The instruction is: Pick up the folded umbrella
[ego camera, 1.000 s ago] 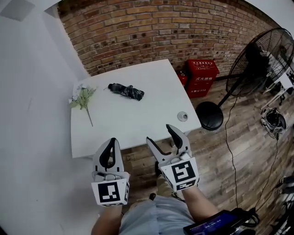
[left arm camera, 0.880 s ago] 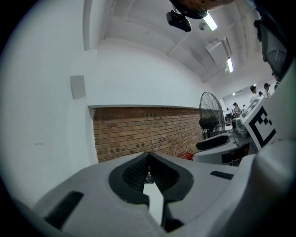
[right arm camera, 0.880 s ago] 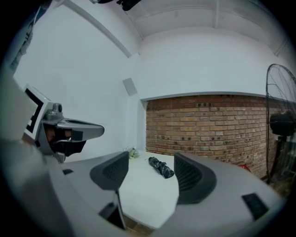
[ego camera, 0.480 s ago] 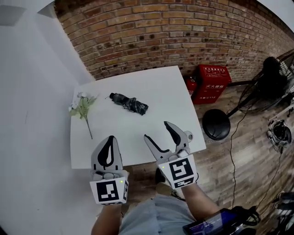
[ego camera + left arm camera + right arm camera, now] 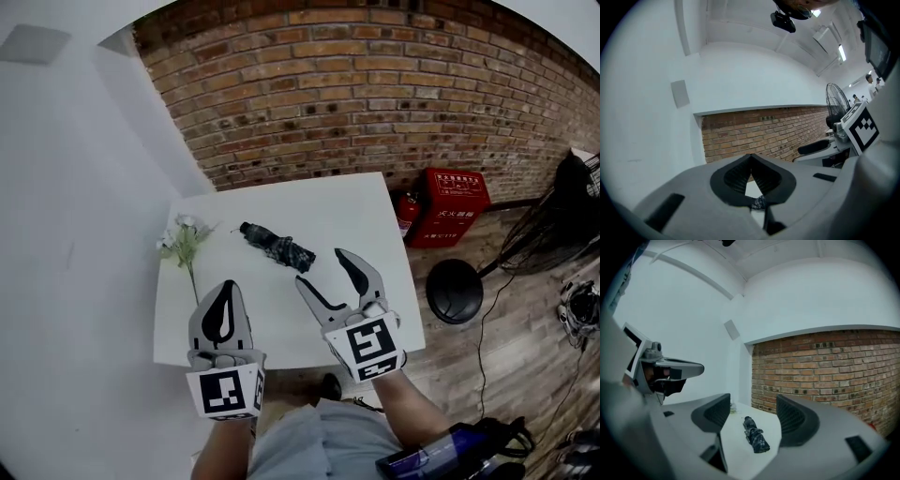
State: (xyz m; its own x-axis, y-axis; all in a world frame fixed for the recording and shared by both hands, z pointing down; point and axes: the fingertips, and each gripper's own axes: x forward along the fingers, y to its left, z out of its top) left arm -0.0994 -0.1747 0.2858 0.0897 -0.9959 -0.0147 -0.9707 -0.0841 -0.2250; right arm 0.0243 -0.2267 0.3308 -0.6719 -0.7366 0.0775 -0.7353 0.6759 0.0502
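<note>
White table (image 5: 356, 216) under a brick wall (image 5: 375, 94): the folded umbrella (image 5: 277, 246) lies slanted near its middle, dark and untouched. We judge it light, with soft, slack fabric over a stiff core, so the bundled middle, clamped across its width, looks the surest hold. Our right gripper (image 5: 324, 268) hovers near it, jaws wide with nothing between the pads. Our left gripper (image 5: 223, 292) hangs alongside, jaws together and empty. A flower sprig (image 5: 185, 242) lies by the table's left edge
</note>
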